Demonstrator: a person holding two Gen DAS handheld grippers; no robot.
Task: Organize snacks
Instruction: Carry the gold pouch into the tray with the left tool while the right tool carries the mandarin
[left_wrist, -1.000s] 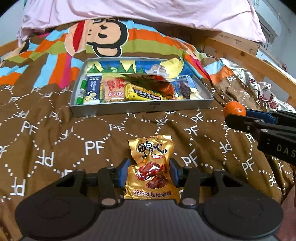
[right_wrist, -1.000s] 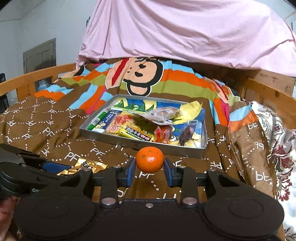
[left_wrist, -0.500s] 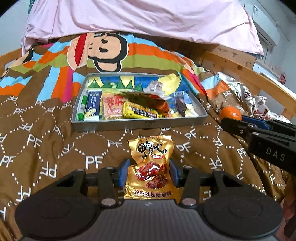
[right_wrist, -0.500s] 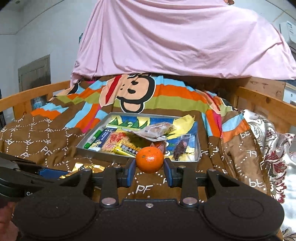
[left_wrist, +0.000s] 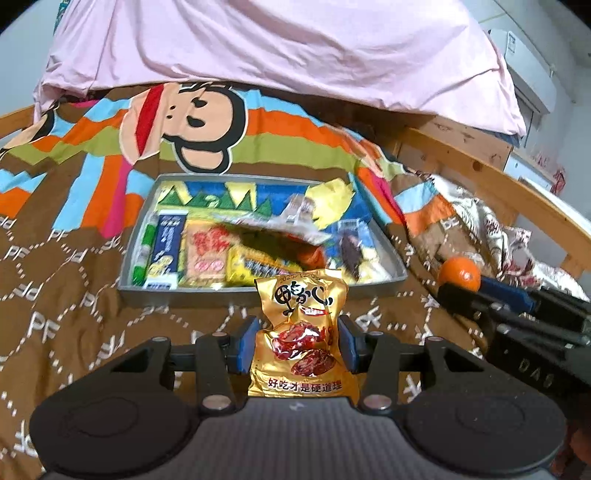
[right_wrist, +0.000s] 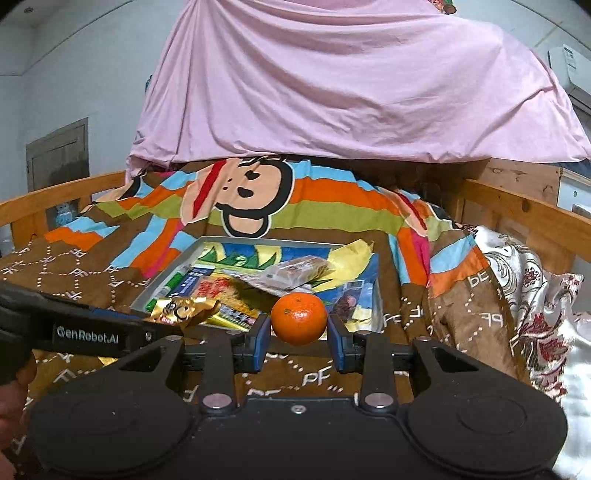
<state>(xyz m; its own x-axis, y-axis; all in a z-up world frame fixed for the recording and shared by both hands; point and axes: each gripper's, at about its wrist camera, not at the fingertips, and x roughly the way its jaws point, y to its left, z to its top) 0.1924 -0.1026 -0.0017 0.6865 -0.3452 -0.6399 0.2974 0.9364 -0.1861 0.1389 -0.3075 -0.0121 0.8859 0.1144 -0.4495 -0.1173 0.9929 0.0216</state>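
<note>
My left gripper (left_wrist: 297, 338) is shut on a gold snack packet (left_wrist: 301, 325) and holds it above the bedspread, just short of the grey tray (left_wrist: 258, 293). The tray holds several snack packets. My right gripper (right_wrist: 298, 332) is shut on an orange mandarin (right_wrist: 298, 317), held in the air near the tray's front right corner (right_wrist: 378, 317). The mandarin also shows in the left wrist view (left_wrist: 460, 273), and the gold packet in the right wrist view (right_wrist: 183, 310).
The tray lies on a brown bedspread (left_wrist: 66, 280) with a monkey print (left_wrist: 195, 125). A pink sheet (right_wrist: 332, 85) hangs behind. Wooden bed rails (right_wrist: 517, 218) run along both sides. A floral cloth (right_wrist: 535, 295) lies at the right.
Both grippers have risen and moved forward toward the tray, each still holding its item. The gold packet now overlaps the tray's front edge in the left wrist view.
</note>
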